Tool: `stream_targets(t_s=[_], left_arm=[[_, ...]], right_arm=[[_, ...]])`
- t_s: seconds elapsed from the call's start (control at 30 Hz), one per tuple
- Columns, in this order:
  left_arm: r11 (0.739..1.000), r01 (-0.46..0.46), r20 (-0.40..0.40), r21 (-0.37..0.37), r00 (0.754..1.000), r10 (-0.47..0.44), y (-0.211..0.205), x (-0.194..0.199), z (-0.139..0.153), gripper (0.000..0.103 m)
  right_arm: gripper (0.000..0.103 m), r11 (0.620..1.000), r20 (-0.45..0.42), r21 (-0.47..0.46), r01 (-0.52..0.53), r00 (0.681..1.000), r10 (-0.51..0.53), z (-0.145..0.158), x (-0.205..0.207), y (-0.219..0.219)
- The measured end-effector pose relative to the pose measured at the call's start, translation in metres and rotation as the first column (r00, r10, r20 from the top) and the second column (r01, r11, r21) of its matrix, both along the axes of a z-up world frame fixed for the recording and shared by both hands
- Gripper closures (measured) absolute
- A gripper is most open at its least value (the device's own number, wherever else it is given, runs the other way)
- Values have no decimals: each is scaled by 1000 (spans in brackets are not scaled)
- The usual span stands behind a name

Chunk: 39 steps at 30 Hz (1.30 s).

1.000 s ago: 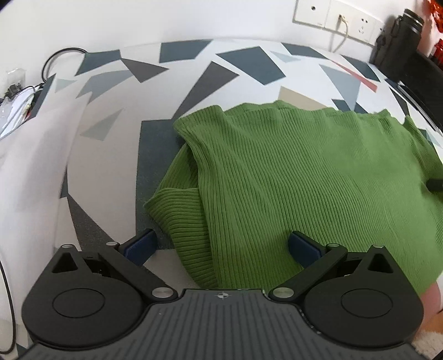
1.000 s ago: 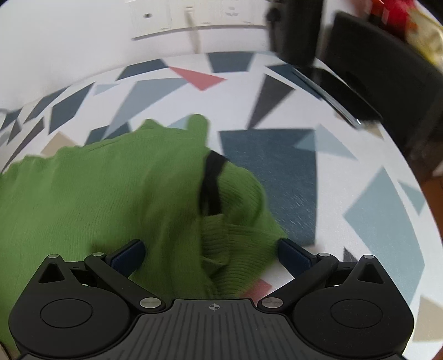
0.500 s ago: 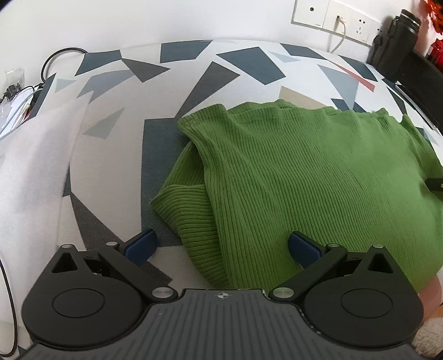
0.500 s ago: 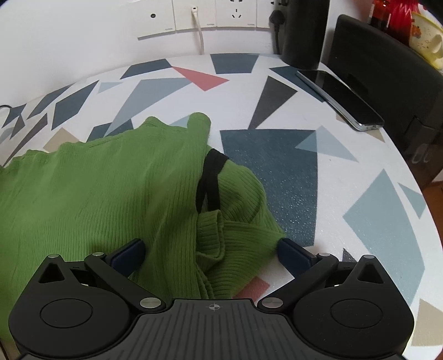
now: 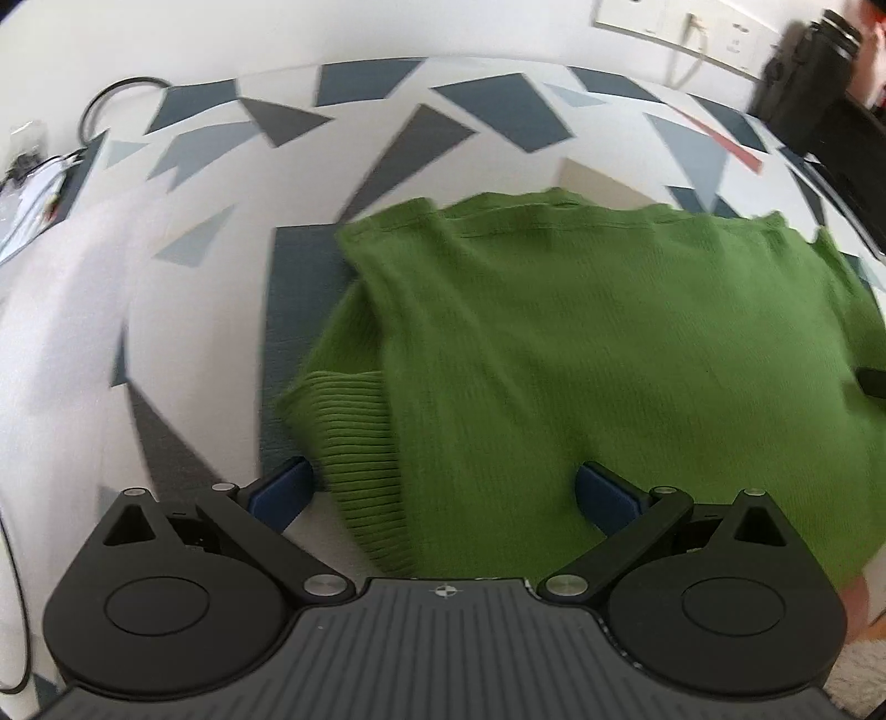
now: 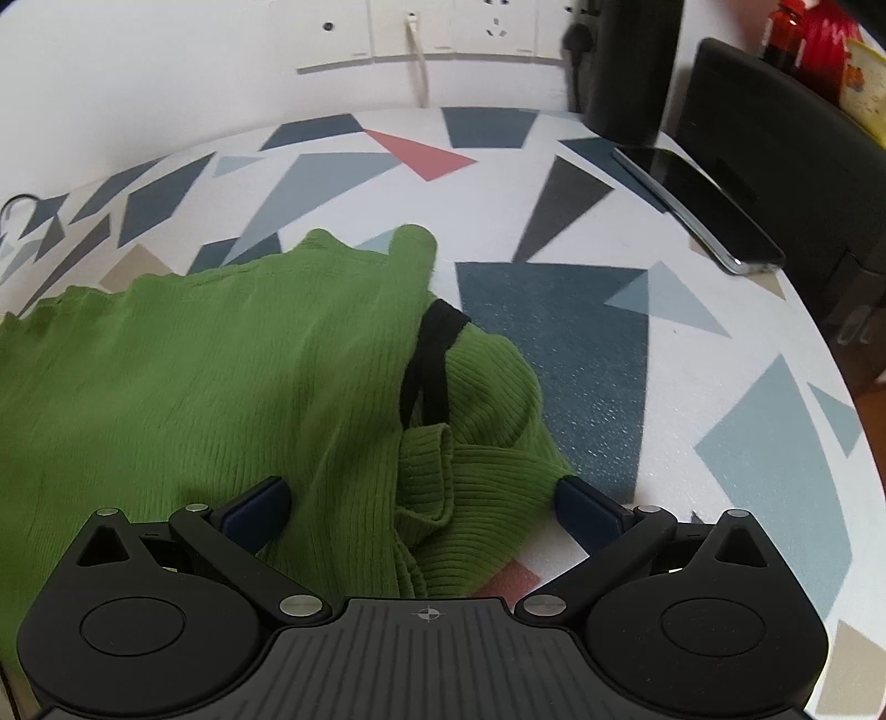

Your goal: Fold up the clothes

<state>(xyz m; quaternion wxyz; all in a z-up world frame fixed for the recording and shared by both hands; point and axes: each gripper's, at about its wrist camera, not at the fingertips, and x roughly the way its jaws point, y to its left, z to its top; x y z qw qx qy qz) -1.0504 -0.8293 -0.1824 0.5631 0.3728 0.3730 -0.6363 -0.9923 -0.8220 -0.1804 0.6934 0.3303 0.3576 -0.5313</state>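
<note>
Left wrist view showed the left gripper (image 5: 443,493) with its jaws spread wide and grasping nothing, poised low over the near left edge of a green ribbed sweater (image 5: 581,343). The sweater lay spread on the worktop (image 5: 183,310), whose white surface carried grey, blue and red triangles. Its left sleeve (image 5: 349,421) was folded in under the body, the ribbed cuff lying between the blue fingertips (image 5: 282,490). A black cable (image 5: 111,94) looped at the far left edge, and wall sockets (image 5: 681,22) sat on the wall behind.

In the right wrist view the right gripper (image 6: 421,507) was likewise released, jaws wide apart, over the sweater's (image 6: 210,376) right side. The right sleeve (image 6: 476,454) lay bunched and folded between the fingertips (image 6: 587,509), with a black strap (image 6: 432,354) crossing the fabric just beyond it. A phone (image 6: 698,205) rested well apart on the far right of the worktop (image 6: 720,354), near a dark cylinder (image 6: 631,66) standing by the wall.
</note>
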Motion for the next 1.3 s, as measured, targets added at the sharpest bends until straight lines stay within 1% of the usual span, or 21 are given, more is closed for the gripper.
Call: stream_targets(t_s=[0.03,0.1,0.13,0.17,0.2,0.23,0.27,0.4,0.43,0.5,0.57,0.67,0.8,0.93,1.07,1.1,1.13,1.17,1.2,1.23,1.3], left_arm=[[1000,17,0,0,1000,-17,0,-5,0,2],[999,40,1,5,999,-40,0,-15,1,3],[999,40,-1,10,999,-40,-1,-17,1,4],[999,39,-4,15,999,-39,-3,-19,1,5],[999,38,-4,19,999,-38,-3,-20,2,7],[999,42,-7,22,999,-42,-4,-22,3,9],[999,47,-11,23,999,-47,-4,-23,5,15],[998,54,-27,33,998,-53,-4,-30,11,37],[998,52,-30,35,998,-51,-3,-32,11,39],[998,49,-37,38,998,-47,-1,-37,13,51],[998,47,-46,41,998,-45,0,-41,14,56],[999,31,-44,40,999,-29,2,-47,14,58],[999,14,-71,50,997,-10,0,-53,14,58],[998,31,-146,46,989,-24,-2,-68,13,58],[997,67,-81,25,995,-64,-4,-89,13,59],[998,62,-81,28,995,-59,-5,-89,14,62],[998,56,-85,31,995,-53,-6,-88,14,65],[998,54,-93,34,994,-51,-6,-87,15,73],[998,60,-87,32,995,-58,-6,-89,15,78],[997,69,-76,28,995,-67,-5,-92,16,79],[997,80,-62,20,995,-79,-4,-94,18,82]], right_arm=[[1,1000,4,-7,-15,1000,15,1,1,1],[12,999,13,-22,-48,999,48,2,3,4],[26,997,23,-31,-77,997,78,5,4,5],[42,994,34,-39,-105,994,106,7,6,7],[49,991,46,-40,-124,991,126,10,8,7],[59,990,55,-38,-134,989,136,11,10,7],[62,989,63,-36,-143,987,145,12,12,6],[63,986,73,-28,-166,983,167,14,17,4],[63,984,75,-22,-176,981,177,14,19,4],[63,979,78,-10,-205,975,206,15,22,3],[63,971,70,-4,-240,968,239,15,27,3],[63,958,65,4,-287,956,286,15,36,2],[64,935,69,9,-354,933,353,15,53,3],[64,908,89,14,-418,905,415,16,70,2],[65,863,135,14,-506,856,500,16,95,4],[66,854,121,6,-520,849,515,17,102,6],[70,849,116,3,-529,843,525,17,107,7],[73,851,136,11,-526,843,520,17,110,5],[75,852,155,19,-524,843,515,17,113,4],[78,851,173,27,-524,841,512,17,115,3],[79,848,187,33,-530,836,515,17,118,3]])
